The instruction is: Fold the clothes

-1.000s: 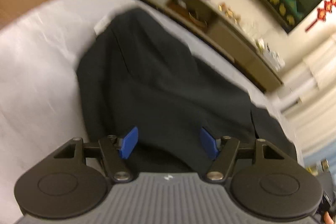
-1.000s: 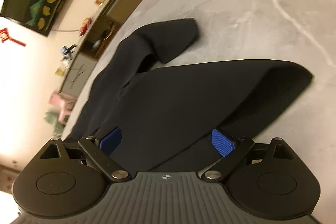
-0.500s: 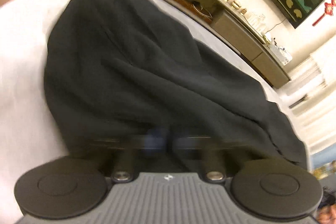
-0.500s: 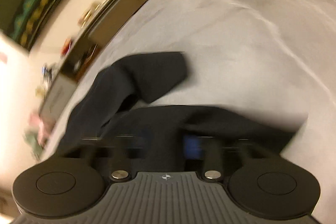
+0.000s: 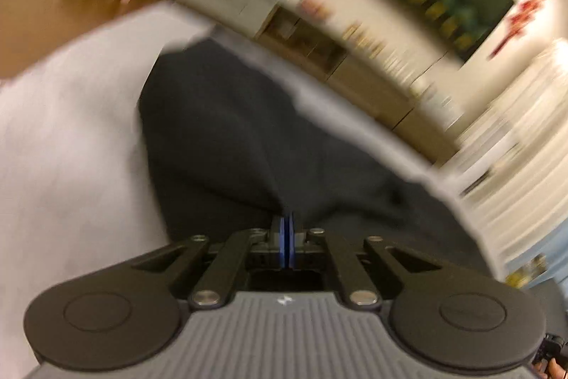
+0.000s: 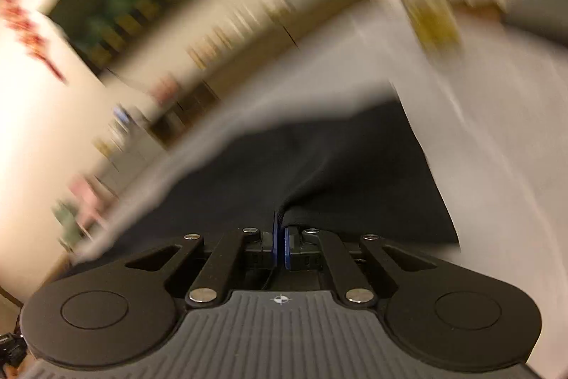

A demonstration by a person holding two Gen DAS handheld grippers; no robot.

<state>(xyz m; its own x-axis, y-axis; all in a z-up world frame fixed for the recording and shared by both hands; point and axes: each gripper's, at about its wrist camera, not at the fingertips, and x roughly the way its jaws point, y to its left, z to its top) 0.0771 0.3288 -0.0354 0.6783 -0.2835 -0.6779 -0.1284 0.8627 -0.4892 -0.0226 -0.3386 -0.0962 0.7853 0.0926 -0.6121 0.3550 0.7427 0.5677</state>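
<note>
Black garment (image 5: 241, 137) pinched by left tool (image 5: 286, 229), right tool (image 6: 279, 229), apparently lifted

black garment (image 5: 227, 130): matt soft cloth, creased | surface (image 5: 64, 137): pale grey, smooth, faintly veined like stone | left claw (image 5: 286, 237): matt black plastic, ribbed grey housing, shiny metal rivets, blue pads | right claw (image 6: 279, 238): same finish | floor (image 5: 32, 9): brown wood look
</note>
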